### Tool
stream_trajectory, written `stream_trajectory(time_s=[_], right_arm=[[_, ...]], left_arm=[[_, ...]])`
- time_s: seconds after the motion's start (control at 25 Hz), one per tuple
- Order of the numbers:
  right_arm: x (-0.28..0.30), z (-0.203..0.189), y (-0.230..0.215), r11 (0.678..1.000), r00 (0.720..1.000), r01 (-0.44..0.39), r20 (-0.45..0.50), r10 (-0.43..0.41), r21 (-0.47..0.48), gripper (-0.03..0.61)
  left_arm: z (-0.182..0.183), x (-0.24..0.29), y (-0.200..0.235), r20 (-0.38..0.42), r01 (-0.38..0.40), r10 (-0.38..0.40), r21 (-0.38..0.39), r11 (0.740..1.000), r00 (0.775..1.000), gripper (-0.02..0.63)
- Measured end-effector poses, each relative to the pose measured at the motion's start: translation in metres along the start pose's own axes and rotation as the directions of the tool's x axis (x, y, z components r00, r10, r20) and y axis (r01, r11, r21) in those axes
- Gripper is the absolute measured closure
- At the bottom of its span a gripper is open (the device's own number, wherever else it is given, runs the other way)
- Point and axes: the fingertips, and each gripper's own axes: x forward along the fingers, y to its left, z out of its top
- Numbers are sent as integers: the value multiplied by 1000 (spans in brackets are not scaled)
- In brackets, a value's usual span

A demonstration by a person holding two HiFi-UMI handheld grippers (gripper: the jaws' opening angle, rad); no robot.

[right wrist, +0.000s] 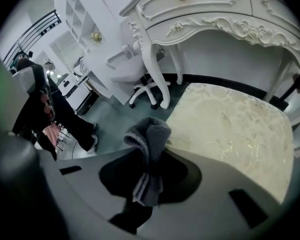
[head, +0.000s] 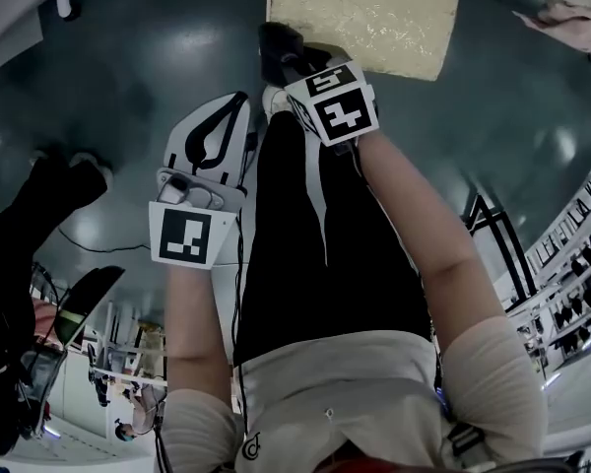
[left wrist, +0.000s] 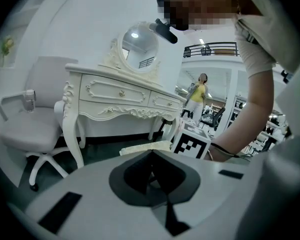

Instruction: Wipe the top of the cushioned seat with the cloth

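The cushioned seat (head: pixel 364 13) is a cream, patterned square pad at the top of the head view. It fills the right of the right gripper view as the seat (right wrist: pixel 235 129), in front of the table legs. A dark grey cloth (right wrist: pixel 149 144) is bunched between the jaws of my right gripper (right wrist: pixel 150 161), which is shut on it just off the seat's near left corner. In the head view the cloth (head: pixel 279 45) hangs by the seat's front edge. My left gripper (head: pixel 236 104) hovers lower left over the floor, jaws together and empty. From the left gripper (left wrist: pixel 151 158) the seat edge (left wrist: pixel 142 148) shows low ahead.
A white carved dressing table (left wrist: pixel 120 96) with an oval mirror (left wrist: pixel 137 46) stands behind the seat. A white swivel chair (left wrist: pixel 32 124) sits to its left. A person in dark clothes (head: pixel 20 225) stands at the left. Shelving (head: pixel 571 254) lines the right. The floor is dark green.
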Motion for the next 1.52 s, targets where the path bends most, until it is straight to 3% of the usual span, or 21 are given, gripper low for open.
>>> stream_trajectory(time_s=[0.44, 0.8, 1.52], right_arm=[[-8, -12, -32, 999, 1000, 13, -10, -13, 39, 500], [-46, -44, -90, 993, 998, 68, -9, -67, 95, 499], [-105, -86, -201, 967, 985, 170, -22, -169, 190, 497]], left_arm=[[-11, 15, -24, -22, 62, -62, 4, 998, 998, 601], [-8, 43, -72, -48, 117, -115, 39, 992, 992, 601], [-4, 115, -137, -76, 194, -191, 35, 980, 979, 601]])
